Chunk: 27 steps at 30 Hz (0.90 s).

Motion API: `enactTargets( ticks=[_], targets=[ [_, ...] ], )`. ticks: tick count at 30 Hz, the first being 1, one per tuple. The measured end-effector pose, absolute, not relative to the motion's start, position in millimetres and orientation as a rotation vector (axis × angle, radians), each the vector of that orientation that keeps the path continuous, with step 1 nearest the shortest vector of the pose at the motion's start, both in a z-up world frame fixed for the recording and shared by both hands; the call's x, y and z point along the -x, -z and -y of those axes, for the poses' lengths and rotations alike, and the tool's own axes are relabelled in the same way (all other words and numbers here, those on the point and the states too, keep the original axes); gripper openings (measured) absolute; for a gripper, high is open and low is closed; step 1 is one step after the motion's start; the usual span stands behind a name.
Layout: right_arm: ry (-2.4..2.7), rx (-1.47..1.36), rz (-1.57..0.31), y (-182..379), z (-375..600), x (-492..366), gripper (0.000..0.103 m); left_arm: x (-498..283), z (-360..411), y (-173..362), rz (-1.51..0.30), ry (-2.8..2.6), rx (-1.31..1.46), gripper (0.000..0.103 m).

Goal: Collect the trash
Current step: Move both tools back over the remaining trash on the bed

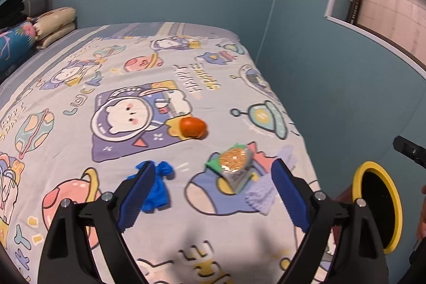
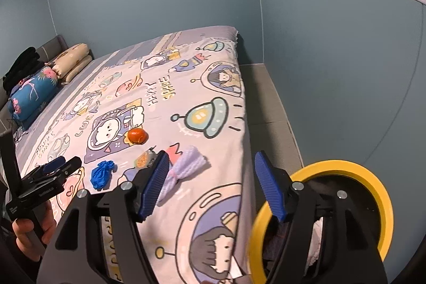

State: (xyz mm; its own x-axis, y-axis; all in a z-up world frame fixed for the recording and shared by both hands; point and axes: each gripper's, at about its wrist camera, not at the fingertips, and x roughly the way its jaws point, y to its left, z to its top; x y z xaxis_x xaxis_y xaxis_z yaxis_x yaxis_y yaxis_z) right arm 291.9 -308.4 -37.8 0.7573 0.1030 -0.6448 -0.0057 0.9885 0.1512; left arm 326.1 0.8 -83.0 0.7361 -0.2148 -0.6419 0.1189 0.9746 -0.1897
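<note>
While both grippers hang over the near end of the bed (image 1: 80, 103), neither has hold of anything. From the left wrist view, the left gripper (image 1: 213, 193) has its blue pads (image 1: 138, 193) spread wide, with only printed sheet between them. From the right wrist view, the right gripper (image 2: 211, 185) is spread just as wide and straddles the bed's right edge, one pad over the sheet and the other over the floor gap beside the bin (image 2: 354, 169).

Taking the orange peel (image 1: 193, 127) as the landmark: it lies on the sheet near the middle of the bed's near half. A blue glove (image 1: 157, 188), crumpled, sits nearer the cameras and to the peel's left, just beside the left gripper's left pad. A snack packet (image 1: 235, 164), clear with orange contents, lies nearer than the peel and to its right. A pale lilac tissue (image 1: 262, 196) lies just beyond the packet on the side away from the peel, close to the bed's edge; whether the two overlap I cannot tell. The bin, yellow-rimmed with a dark inside, stands off the bed, farther right of the peel than any of the trash. Pillows (image 2: 72, 60) are stacked at the far left, well beyond the peel.
</note>
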Motion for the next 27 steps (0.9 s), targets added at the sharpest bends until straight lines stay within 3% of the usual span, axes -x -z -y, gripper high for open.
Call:
enactTargets(
  ticks=[27],
  targets=[
    [-0.129,-0.13,-0.837,113.7,224.8,-363.9,0.07,-374.0,-71.4,166.4,-0.853,0.043,0.192,0.085]
  ],
)
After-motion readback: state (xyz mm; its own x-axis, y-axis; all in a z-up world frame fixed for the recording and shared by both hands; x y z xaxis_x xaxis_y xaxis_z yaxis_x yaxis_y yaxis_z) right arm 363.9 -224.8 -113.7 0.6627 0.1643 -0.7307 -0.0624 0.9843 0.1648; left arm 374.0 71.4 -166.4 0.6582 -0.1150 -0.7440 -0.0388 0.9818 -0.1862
